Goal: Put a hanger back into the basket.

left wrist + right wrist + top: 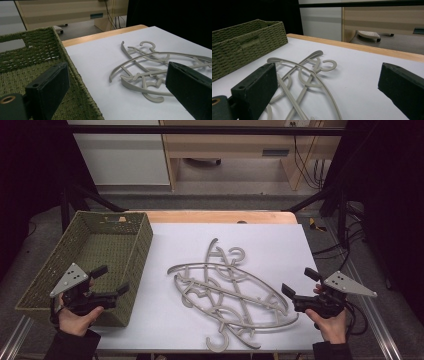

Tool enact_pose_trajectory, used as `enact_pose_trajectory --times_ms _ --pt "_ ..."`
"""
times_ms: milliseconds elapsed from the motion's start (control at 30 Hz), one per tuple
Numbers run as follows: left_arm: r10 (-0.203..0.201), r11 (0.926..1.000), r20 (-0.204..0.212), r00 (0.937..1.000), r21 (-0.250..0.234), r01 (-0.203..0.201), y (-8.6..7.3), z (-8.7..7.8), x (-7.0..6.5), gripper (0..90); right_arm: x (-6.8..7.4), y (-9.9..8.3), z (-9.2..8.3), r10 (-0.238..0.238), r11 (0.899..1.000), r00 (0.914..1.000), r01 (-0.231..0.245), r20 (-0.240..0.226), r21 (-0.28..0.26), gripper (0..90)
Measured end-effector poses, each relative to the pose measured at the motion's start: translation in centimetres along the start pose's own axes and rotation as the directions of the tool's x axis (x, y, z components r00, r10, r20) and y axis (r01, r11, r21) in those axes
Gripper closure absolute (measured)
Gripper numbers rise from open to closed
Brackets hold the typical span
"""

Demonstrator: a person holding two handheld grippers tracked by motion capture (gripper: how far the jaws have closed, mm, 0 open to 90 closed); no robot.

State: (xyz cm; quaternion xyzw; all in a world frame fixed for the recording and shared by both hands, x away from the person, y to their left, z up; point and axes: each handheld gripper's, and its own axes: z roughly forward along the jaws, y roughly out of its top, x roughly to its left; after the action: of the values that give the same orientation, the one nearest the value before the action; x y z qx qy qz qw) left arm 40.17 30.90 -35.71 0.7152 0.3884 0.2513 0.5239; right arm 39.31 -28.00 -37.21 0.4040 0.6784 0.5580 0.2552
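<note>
While both of my grippers hang off the sheet's edges, a tangle of grey plastic hangers [227,295] lies untouched in the middle of the white sheet [280,240] that covers the wooden table [220,216]; the pile spreads from the centre towards the near edge, its hooks pointing several ways, some hangers crossing over others. My left gripper [111,281] is held in a hand [75,317] at the near left, over the near right corner of the green woven basket [55,270]; its jaws stand wide apart with nothing between them, and they point right, towards the pile. In the left gripper view one jaw hangs over the basket's inside and the other over the sheet, with the basket's right wall [82,90] running between them and the hangers [147,72] farther off to the right. My right gripper [299,282] is held in the other hand [331,325] at the near right, just beside the pile's right end; its jaws are likewise spread wide and hold nothing, pointing left. In the right gripper view the hangers [307,75] lie on the sheet between the two jaws, apart from the pads, with the basket [244,45] at the far left. The basket sits on the left of the table, partly on the sheet's left edge, well apart from the pile.
</note>
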Motion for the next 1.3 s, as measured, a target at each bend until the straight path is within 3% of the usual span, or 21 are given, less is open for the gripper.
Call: enact_pose_trajectory --times_ms 233,400,567,733,967,1167,1300 --pt "0.004 1.0000 0.001 1.0000 0.004 -0.004 -0.1 0.0 0.0 4.9 0.5 0.3 0.1 -0.024 0.999 0.9997 0.024 -0.006 0.039 3.9" --pt "0.003 1.0000 0.003 1.0000 0.003 -0.003 0.0 0.0 -0.1 4.9 1.5 0.5 0.8 -0.040 0.996 0.9985 0.043 -0.038 0.081 4.7" --pt "0.013 0.9999 0.009 0.9999 0.006 -0.013 0.0 0.0 -0.2 4.9 2.9 0.6 1.7 -0.083 0.985 0.9926 0.096 -0.088 0.146 5.8" --pt "0.016 0.9999 0.011 0.9998 0.005 -0.016 0.0 0.0 -0.3 4.9 4.5 0.6 2.6 -0.095 0.974 0.9845 0.123 -0.147 0.191 7.7" --pt "0.015 0.9999 0.013 0.9998 0.002 -0.016 0.1 -0.1 -0.3 4.9 6.7 -0.1 4.4 -0.145 0.941 0.9655 0.202 -0.216 0.272 10.2" --pt "0.020 0.9998 0.018 0.9996 0.008 -0.021 0.1 0.1 -0.4 4.9 8.1 -1.0 5.7 -0.180 0.897 0.9393 0.279 -0.292 0.342 18.7" --pt "0.028 0.9995 0.023 0.9994 0.013 -0.028 0.1 0.2 -0.7 4.9 8.9 -1.7 6.7 -0.182 0.861 0.9245 0.314 -0.335 0.400 23.9"
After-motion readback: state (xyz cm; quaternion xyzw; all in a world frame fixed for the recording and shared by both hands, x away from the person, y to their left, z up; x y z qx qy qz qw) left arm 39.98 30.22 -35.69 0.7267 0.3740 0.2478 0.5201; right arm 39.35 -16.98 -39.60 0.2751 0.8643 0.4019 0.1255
